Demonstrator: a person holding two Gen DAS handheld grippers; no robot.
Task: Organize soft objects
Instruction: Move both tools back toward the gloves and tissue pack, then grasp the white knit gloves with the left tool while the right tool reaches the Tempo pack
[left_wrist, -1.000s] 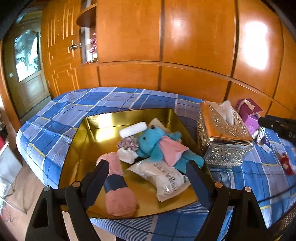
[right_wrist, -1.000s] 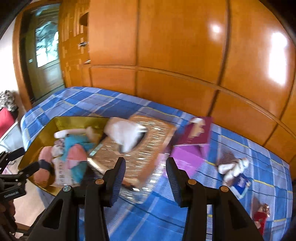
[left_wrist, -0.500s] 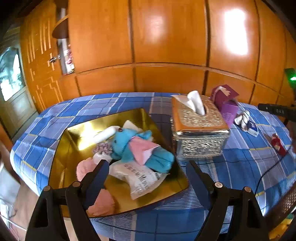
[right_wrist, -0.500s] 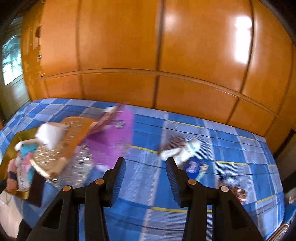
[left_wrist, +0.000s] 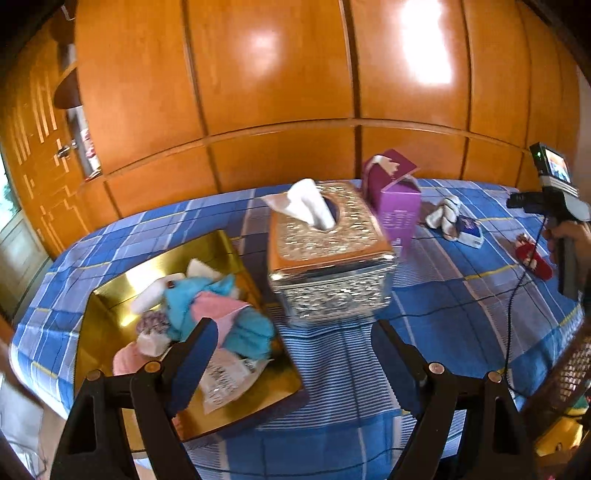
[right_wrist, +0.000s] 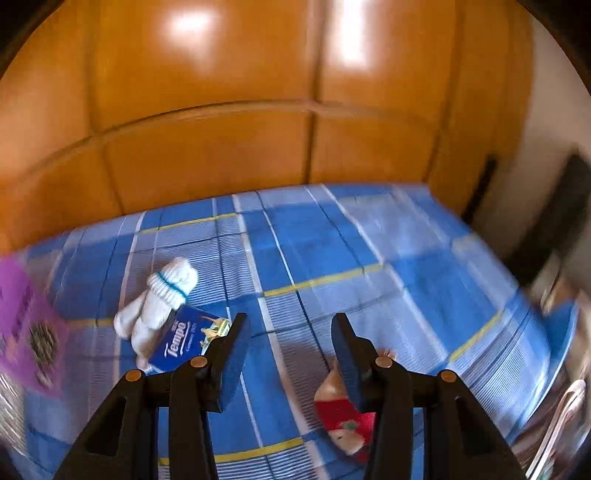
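You held the right gripper (right_wrist: 290, 347) above the blue plaid bedcover (right_wrist: 332, 251), jaws part open and empty — the small red-dressed plush doll (right_wrist: 343, 421) lay just beneath the right finger. The left gripper (left_wrist: 295, 354) hung wide open, empty, near the shiny gold tray (left_wrist: 122, 291) of soft toys. This looked like the reach step; next you'd need to centre over the doll — then descend and close.

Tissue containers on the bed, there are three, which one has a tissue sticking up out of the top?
The ornate silver and gold tissue box, beside the gold tray. The purple carton behind it shows none clearly, and the blue Tempo pack lies flat and sealed.
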